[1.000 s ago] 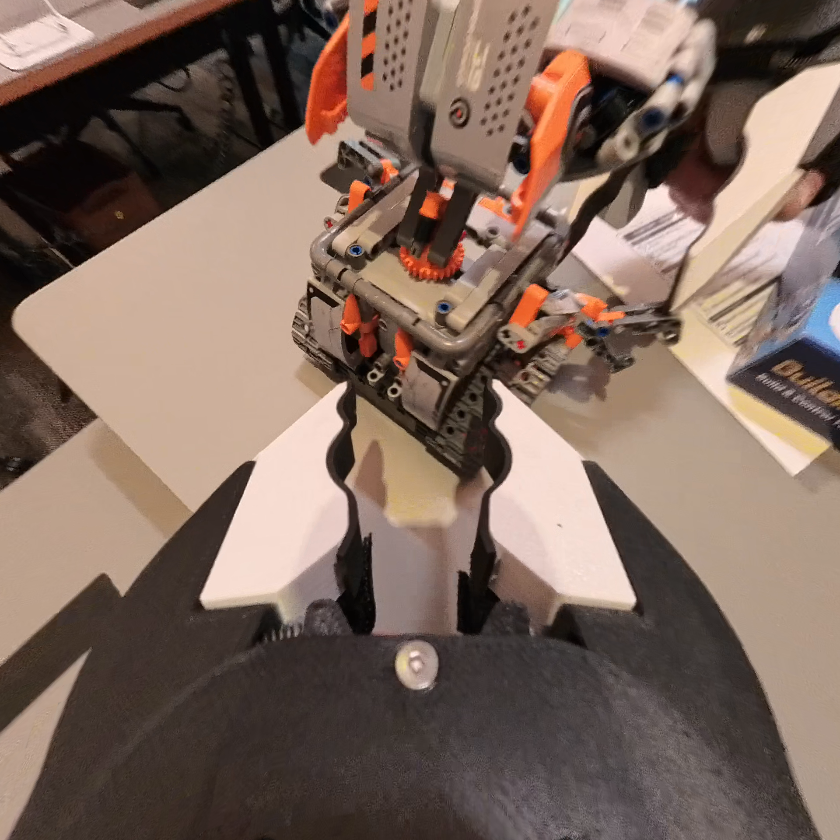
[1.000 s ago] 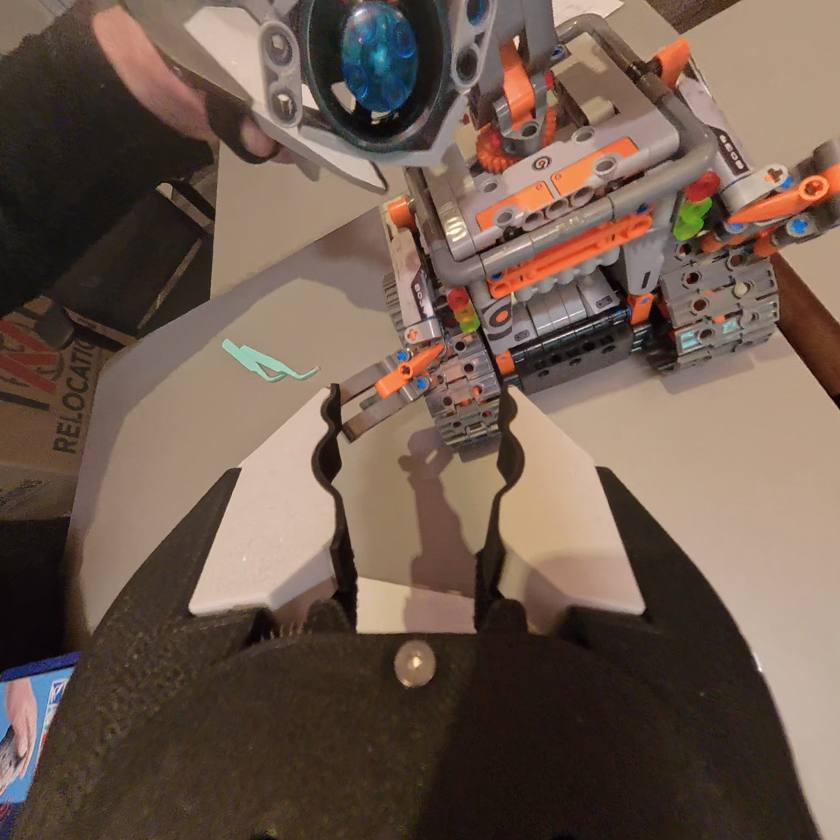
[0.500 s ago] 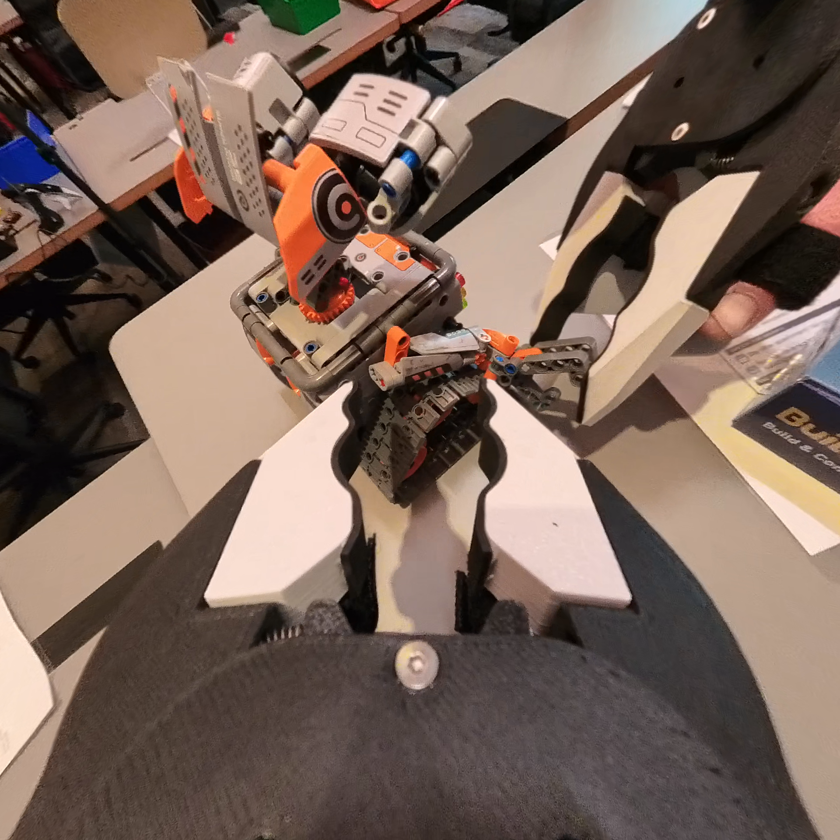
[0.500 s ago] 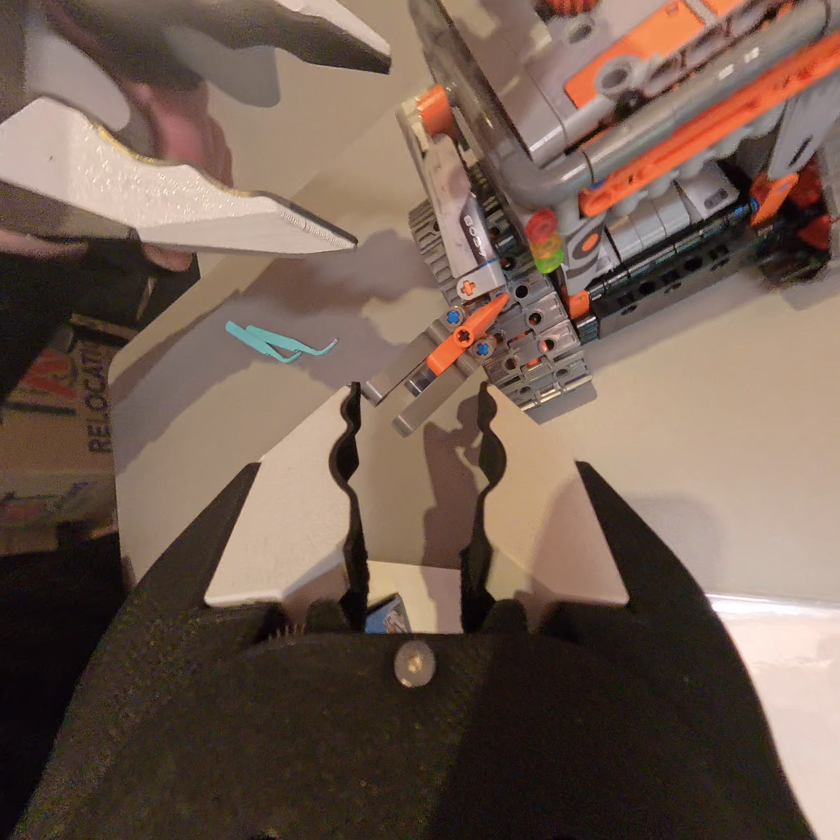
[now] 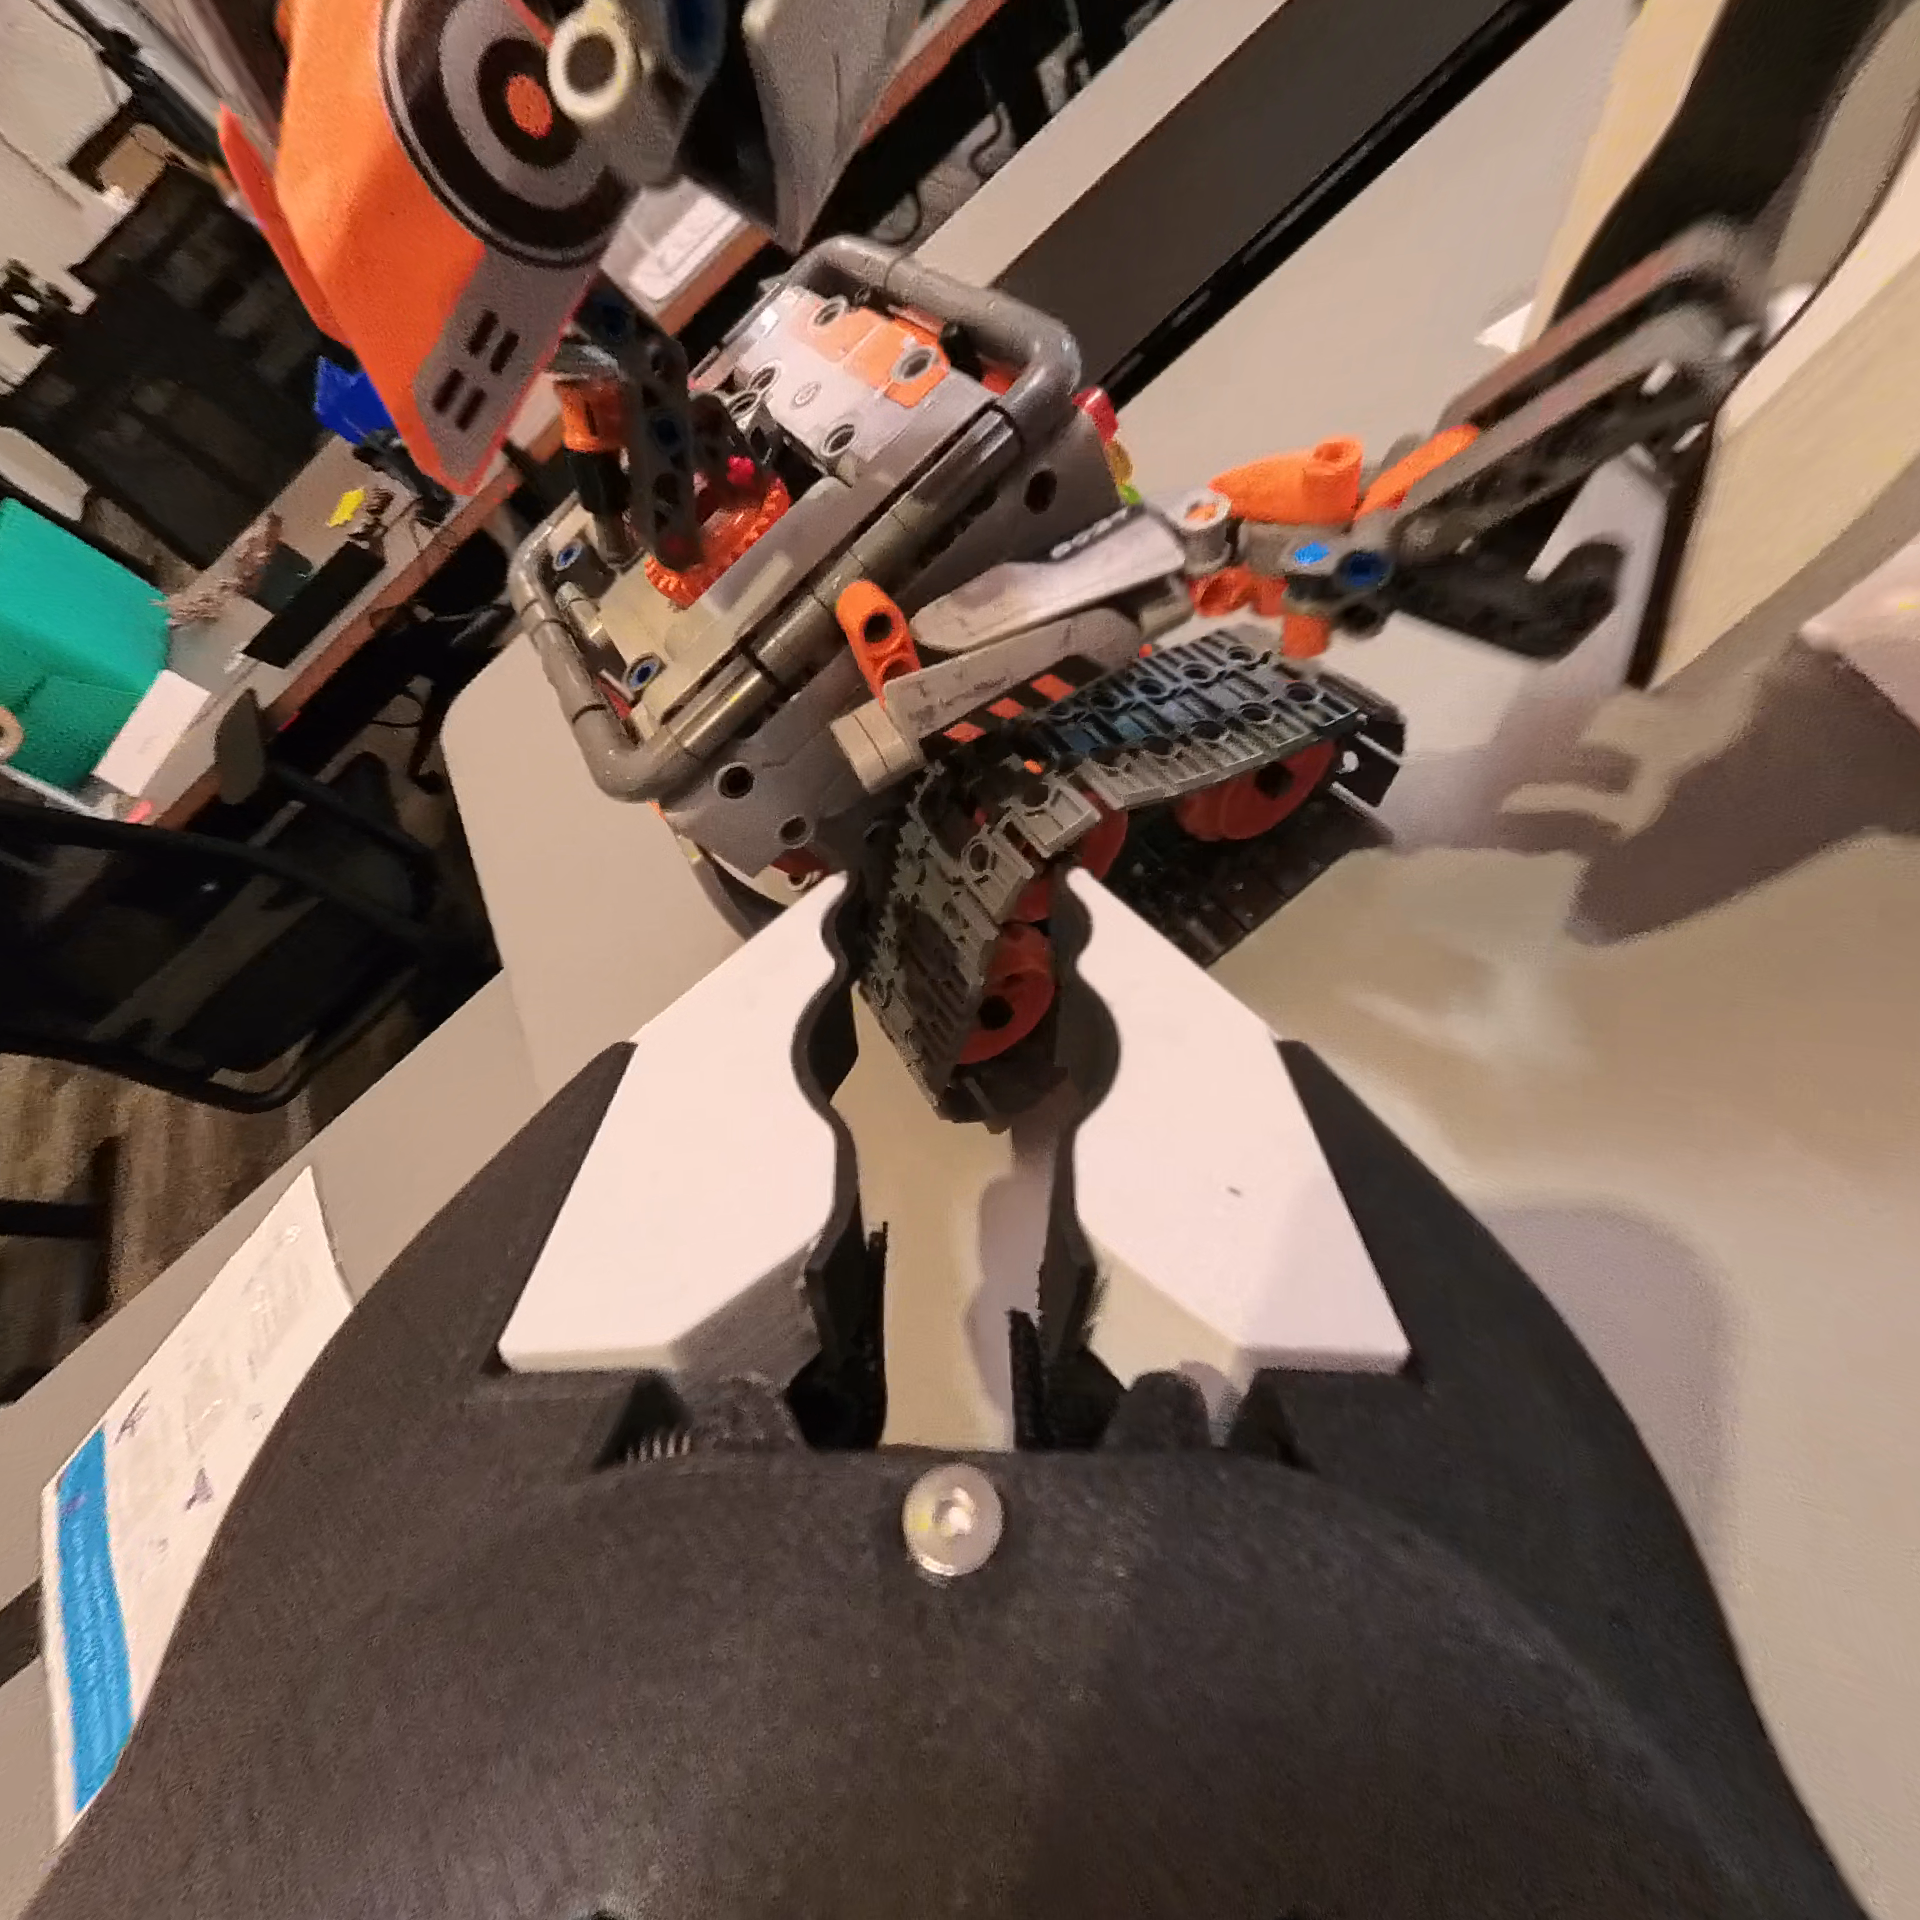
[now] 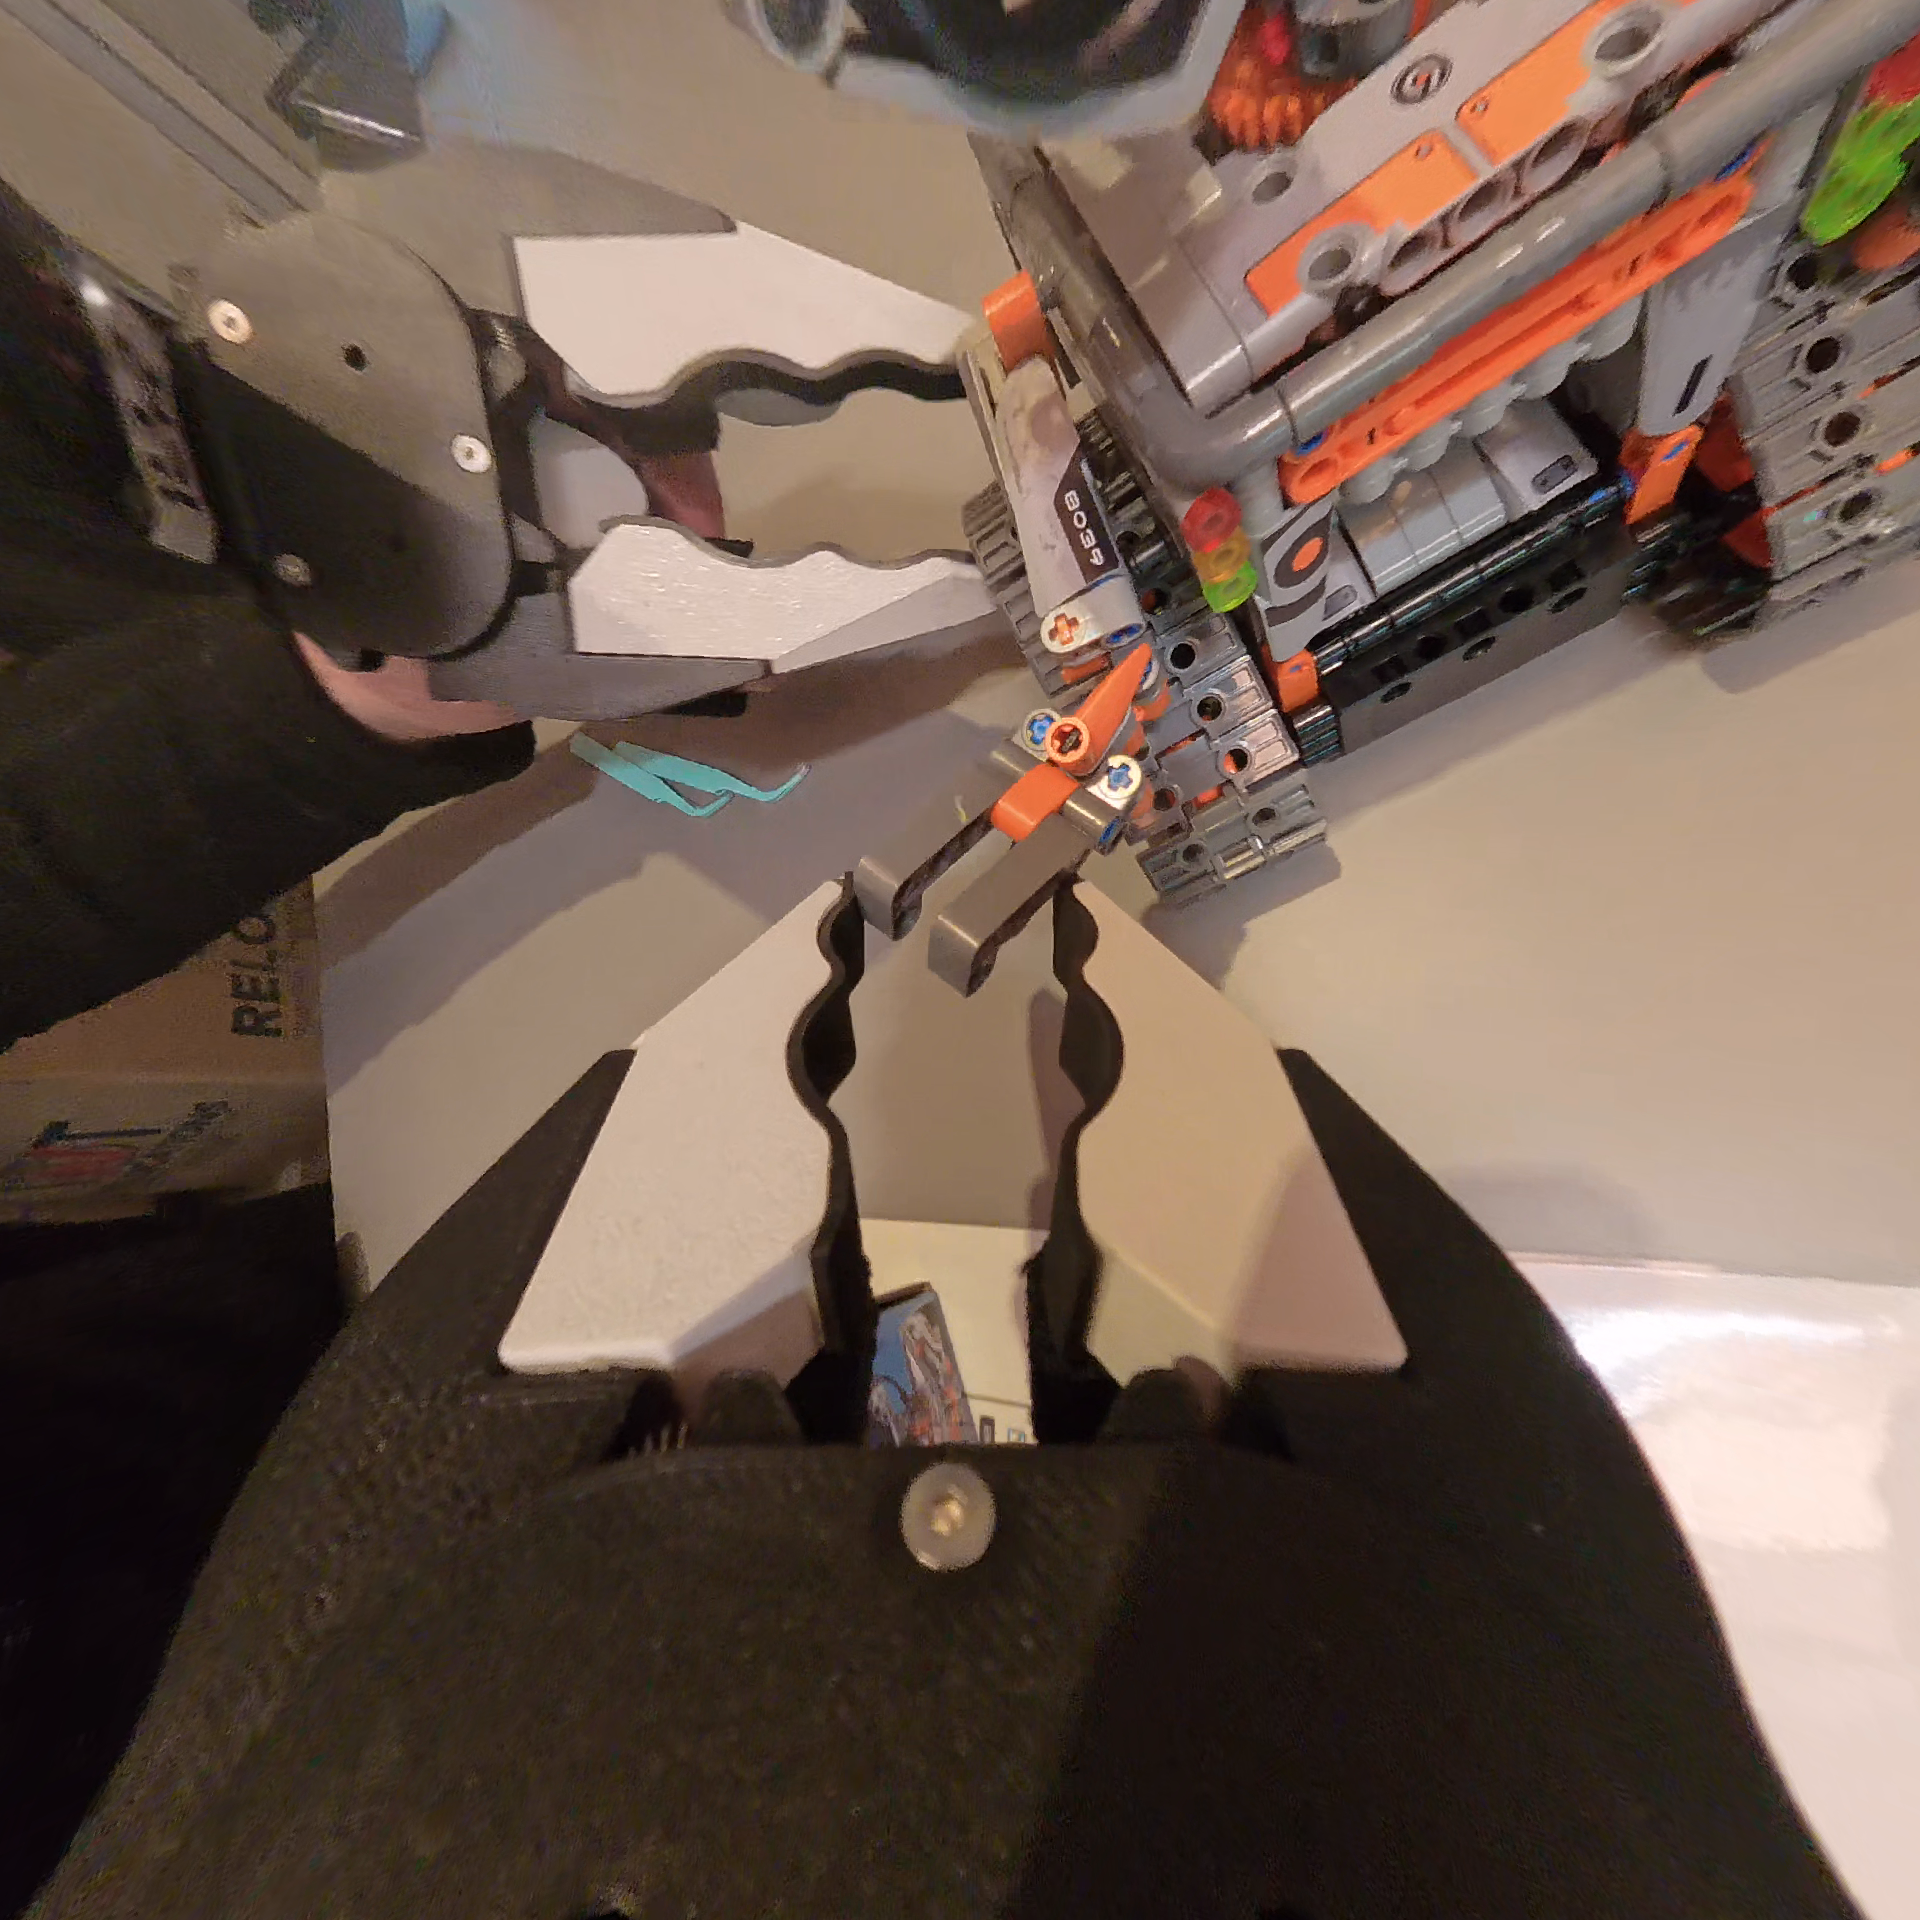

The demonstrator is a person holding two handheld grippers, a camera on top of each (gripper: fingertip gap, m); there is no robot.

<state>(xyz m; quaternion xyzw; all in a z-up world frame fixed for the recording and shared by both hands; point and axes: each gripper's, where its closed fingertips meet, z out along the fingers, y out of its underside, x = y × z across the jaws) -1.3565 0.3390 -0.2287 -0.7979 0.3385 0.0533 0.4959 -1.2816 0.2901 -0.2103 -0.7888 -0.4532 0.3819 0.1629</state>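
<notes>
A grey, orange and black brick-built tracked robot stands on the pale table. My left gripper has its white fingers closed round the front end of one black track. In the right wrist view it reaches in from the left to the robot's side. My right gripper is shut on the tips of the robot's grey claw arm. In the left wrist view it is blurred at the upper right, on that arm.
A teal wire tool lies on the table near the person's sleeve. A cardboard box sits below the table edge. A white sheet and a printed sheet lie nearby. A chair and cluttered desks are behind. The tips of one gripper are about 9 centimeters away from the tips of the other.
Both pairs of jaws have narrowed: the left onto the track end, the right onto the claw arm after moving forward. The robot now looks tilted and closer in the left wrist view.
</notes>
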